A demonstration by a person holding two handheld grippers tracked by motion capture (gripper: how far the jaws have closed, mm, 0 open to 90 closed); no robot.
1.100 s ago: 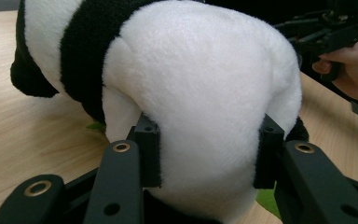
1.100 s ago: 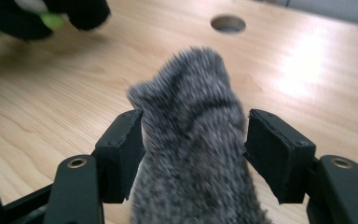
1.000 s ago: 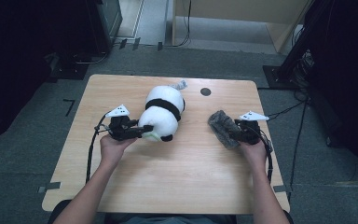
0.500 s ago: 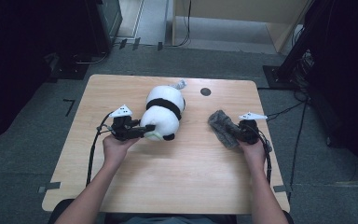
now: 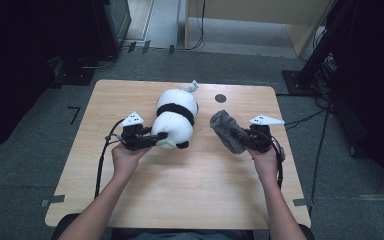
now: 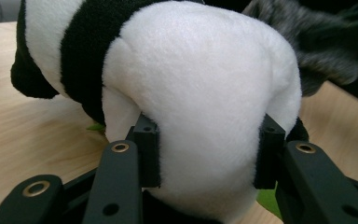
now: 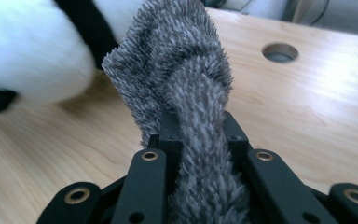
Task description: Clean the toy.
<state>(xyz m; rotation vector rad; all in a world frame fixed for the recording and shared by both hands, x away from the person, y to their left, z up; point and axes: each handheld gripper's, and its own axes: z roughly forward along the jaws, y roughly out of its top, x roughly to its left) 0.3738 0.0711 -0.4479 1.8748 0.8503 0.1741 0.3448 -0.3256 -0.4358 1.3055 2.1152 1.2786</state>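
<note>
A black-and-white panda plush point(image 5: 175, 117) lies on the wooden table point(image 5: 190, 190), left of its middle. My left gripper point(image 5: 162, 136) comes at it from the left and is shut on its white rounded end point(image 6: 200, 84), with the pads point(image 6: 147, 149) pressed into the fur on both sides. To the right, my right gripper point(image 5: 240, 137) is shut on a grey fuzzy cloth point(image 5: 225, 127). In the right gripper view the cloth point(image 7: 182, 60) is bunched between the jaws of the right gripper point(image 7: 198, 135) and sticks out ahead of them, toward the panda point(image 7: 37, 60).
A round hole point(image 5: 220, 98) sits in the tabletop behind the cloth. A small white tag point(image 5: 194, 86) sticks out of the panda's far end. Cables trail from both grippers. Dark furniture and stands surround the table on the grey floor.
My right gripper has lifted a little and shifted toward the panda, carrying the grey cloth. The left gripper and the panda have stayed in place.
</note>
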